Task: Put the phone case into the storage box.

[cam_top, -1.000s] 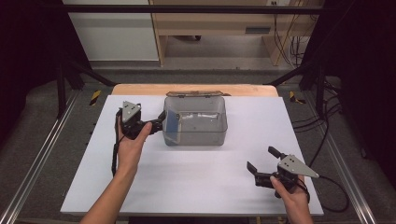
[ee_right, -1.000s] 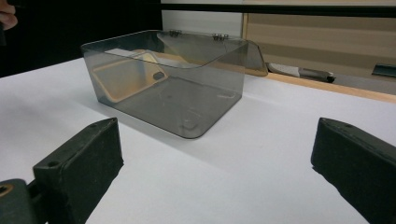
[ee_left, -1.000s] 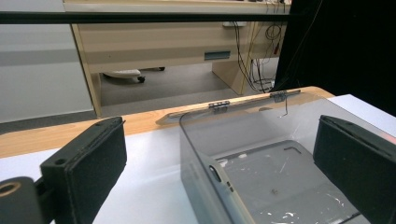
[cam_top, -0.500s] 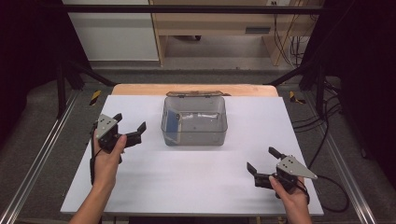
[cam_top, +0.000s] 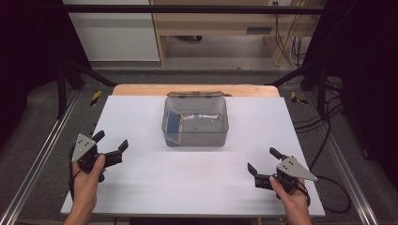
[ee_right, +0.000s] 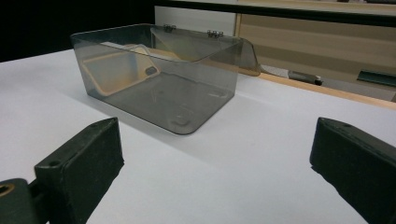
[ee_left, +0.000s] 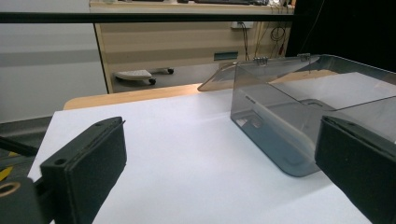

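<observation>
My left gripper (cam_top: 114, 148) has pulled back from the clear box (cam_top: 196, 122), jaws spread and empty like my right gripper (cam_top: 262, 162), so I'm probably done with it.

The right gripper (ee_right: 219, 163) is hovering with jaws wide apart, the clear box (ee_right: 159, 74) sitting beyond, lid (ee_right: 210, 46) open.

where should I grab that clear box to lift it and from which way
Probably a side wall's top rim. The box stands upright with its lid hinged back behind it, so the top is open and the walls are thin enough for one jaw inside and one outside. The left claw is nearest the left wall: come down from above on that side. The back edge looks awkward because of the lid.
</observation>
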Available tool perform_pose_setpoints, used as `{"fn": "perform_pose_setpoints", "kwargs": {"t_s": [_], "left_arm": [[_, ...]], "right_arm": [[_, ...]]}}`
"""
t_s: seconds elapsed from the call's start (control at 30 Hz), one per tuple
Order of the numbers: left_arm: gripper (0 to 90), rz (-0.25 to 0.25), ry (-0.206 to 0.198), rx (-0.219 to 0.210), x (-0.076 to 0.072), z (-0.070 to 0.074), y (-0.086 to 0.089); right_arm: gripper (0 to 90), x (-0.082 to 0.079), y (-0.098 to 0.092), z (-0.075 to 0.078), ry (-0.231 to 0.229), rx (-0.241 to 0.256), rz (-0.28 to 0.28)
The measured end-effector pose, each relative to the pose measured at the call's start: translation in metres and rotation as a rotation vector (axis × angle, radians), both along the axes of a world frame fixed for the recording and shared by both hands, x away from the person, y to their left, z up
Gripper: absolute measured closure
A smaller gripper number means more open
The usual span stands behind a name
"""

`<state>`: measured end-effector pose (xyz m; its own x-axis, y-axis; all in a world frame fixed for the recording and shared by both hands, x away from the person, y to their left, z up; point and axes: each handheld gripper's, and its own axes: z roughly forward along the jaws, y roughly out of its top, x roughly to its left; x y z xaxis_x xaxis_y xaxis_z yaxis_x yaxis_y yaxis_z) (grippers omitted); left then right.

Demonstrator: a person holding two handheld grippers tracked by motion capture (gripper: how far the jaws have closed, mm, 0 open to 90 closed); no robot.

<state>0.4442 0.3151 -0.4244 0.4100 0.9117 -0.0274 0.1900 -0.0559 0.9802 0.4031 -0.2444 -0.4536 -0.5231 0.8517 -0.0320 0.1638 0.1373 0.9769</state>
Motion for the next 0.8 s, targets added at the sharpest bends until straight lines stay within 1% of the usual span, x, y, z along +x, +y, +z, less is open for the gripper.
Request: {"fn": "perform_pose_setpoints", "kwargs": {"t_s": [0.13, 0.23, 0.33, 0.43, 0.5, 0.6, 0.8], "left_arm": [[2.5, -0.006, -0.009, -0.011, -0.008, -0.003, 0.004], [2.4, -0.014, -0.01, -0.011, -0.012, -0.005, 0.003], [2.3, -0.032, -0.016, 0.0, -0.016, -0.007, 0.0], [2.2, -0.049, -0.02, 0.0, -0.019, -0.008, -0.004], [2.2, -0.06, -0.027, -0.005, -0.021, -0.009, -0.006], [2.2, -0.069, -0.043, 0.003, -0.024, -0.01, -0.01], [2.2, -0.095, -0.039, -0.002, -0.028, -0.012, -0.015]], "right_arm": [[2.8, 0.0, -0.001, 0.0, -0.002, 0.002, -0.002], [2.8, 0.0, -0.001, 0.0, -0.002, 0.003, -0.001], [2.8, 0.0, -0.001, 0.0, -0.002, 0.004, 0.0], [2.8, 0.0, -0.001, 0.0, -0.002, 0.004, 0.0], [2.8, 0.0, -0.001, 0.0, -0.002, 0.006, 0.0], [2.8, 0.0, -0.001, 0.0, -0.002, 0.007, 0.0], [2.7, 0.0, -0.002, 0.0, -0.003, 0.009, 0.0]]}}
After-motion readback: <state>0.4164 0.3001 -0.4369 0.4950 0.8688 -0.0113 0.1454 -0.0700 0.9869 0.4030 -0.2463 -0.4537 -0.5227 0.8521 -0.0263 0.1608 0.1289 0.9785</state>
